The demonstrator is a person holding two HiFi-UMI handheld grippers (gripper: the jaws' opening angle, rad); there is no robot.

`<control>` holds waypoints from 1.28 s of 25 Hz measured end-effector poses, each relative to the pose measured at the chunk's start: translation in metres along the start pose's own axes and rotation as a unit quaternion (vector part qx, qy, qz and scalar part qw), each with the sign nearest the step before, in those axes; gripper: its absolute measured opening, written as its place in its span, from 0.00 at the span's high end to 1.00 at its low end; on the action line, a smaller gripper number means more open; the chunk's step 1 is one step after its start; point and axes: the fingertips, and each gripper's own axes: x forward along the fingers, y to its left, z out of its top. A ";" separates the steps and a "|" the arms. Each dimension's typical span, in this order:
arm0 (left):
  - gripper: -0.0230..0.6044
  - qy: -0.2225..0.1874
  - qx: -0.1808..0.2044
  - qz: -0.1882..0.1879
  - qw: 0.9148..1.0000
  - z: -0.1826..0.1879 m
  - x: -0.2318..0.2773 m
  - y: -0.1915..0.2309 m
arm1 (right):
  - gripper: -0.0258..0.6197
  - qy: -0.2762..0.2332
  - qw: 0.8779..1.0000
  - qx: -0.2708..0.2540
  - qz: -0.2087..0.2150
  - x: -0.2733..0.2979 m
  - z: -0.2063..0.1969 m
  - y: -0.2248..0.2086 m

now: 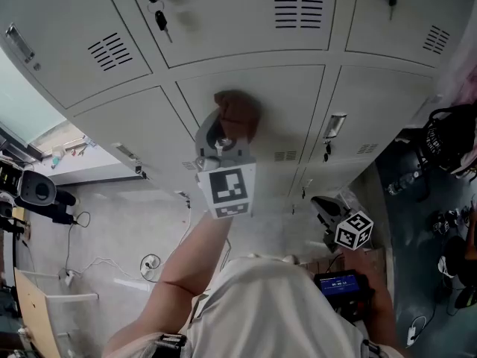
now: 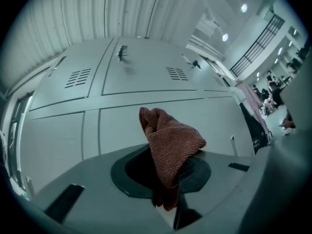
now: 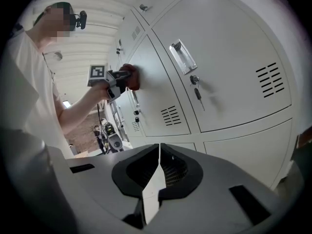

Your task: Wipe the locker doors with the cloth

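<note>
One at work only: left gripper (image 1: 221, 136) clenched on the rust-brown knitted cloth (image 2: 170, 145), against the pale grey metal locker door (image 1: 291, 118). Right gripper (image 3: 158, 172) closed, empty. Best to press flat and overlap strokes.

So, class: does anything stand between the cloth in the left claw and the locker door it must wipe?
Nothing visible does. The left claw is shut on the brown cloth, and the cloth's bunched end seems to sit directly against the bare panel of the locker door.
</note>
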 end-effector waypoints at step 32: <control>0.84 -0.006 -0.087 -0.059 0.994 0.040 0.008 0.014 | 0.93 -0.022 0.999 0.031 0.008 0.000 -0.003 -0.013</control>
